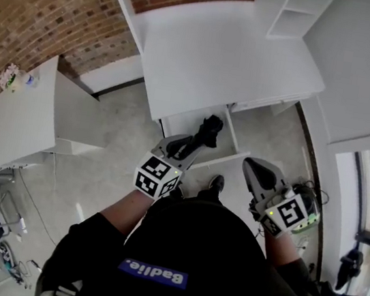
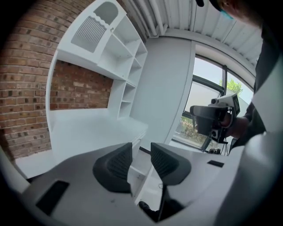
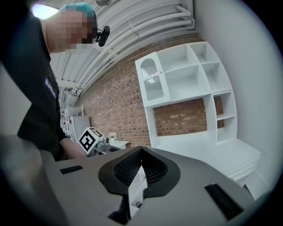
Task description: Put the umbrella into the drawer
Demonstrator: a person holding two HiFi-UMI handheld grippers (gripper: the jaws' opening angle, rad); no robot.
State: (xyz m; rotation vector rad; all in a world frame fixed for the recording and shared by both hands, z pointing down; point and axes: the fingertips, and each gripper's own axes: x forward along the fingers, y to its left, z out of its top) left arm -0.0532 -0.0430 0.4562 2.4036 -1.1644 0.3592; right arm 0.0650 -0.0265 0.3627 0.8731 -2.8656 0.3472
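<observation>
Umbrella [image 1: 212,124] lies in the drawer [image 1: 183,120], partly hidden by left claw [image 1: 189,144].

Your head camera looks steeply down at the white desk [image 1: 220,52] and its open drawer [image 1: 183,121]. Each gripper camera rides close behind its jaws, facing nearly level; both share the desk's shelving [image 3: 185,79], seemingly from opposite sides.

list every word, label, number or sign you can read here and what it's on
Blue patch on the person's black shirt: white lettering, possibly a name tag, so not read off.
Cube on the left gripper: black-and-white square markers only, no letters or numbers.
Cube on the right gripper: the same, markers only.
White desk and shelves: no text visible.
</observation>
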